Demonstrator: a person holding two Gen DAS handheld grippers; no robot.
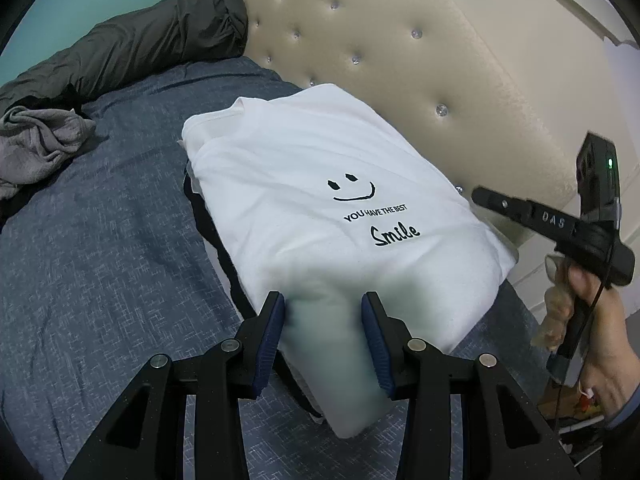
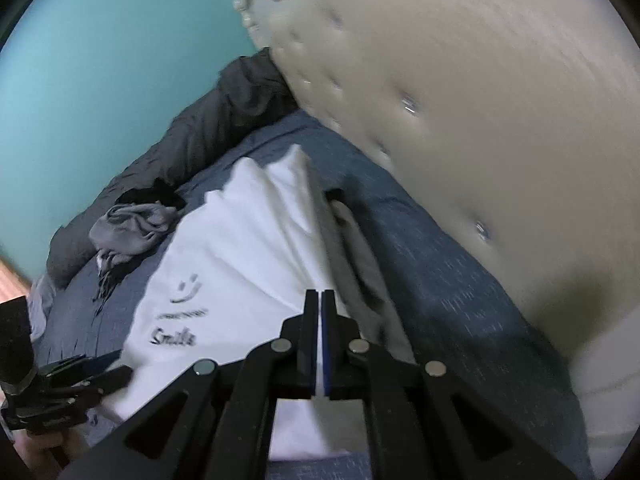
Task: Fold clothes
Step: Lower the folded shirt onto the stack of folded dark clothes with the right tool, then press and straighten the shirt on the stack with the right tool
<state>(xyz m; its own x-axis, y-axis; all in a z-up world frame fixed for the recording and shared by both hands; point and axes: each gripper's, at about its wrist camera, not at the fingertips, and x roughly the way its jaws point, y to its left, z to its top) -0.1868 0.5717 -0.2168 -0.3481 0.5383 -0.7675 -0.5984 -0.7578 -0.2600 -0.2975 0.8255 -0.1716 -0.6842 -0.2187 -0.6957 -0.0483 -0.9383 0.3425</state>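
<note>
A folded white T-shirt (image 1: 320, 168) with a smiley face and "Smile" print lies on the blue bedspread (image 1: 100, 260), on top of a dark garment (image 1: 208, 216) whose edge shows along its left side. My left gripper (image 1: 324, 320) is at the shirt's near edge, its blue pads closed on a thick fold of white fabric. A hand holds my right gripper (image 1: 478, 196) in the air just off the shirt's right edge, apart from it. In the blurred right wrist view the right gripper (image 2: 320, 300) is shut above the T-shirt (image 2: 240, 260), with nothing held.
A crumpled grey garment (image 1: 36, 148) lies at the far left of the bed. A dark rolled duvet (image 1: 140, 44) runs along the teal wall. The tufted cream headboard (image 1: 400, 60) stands close behind the shirt on the right.
</note>
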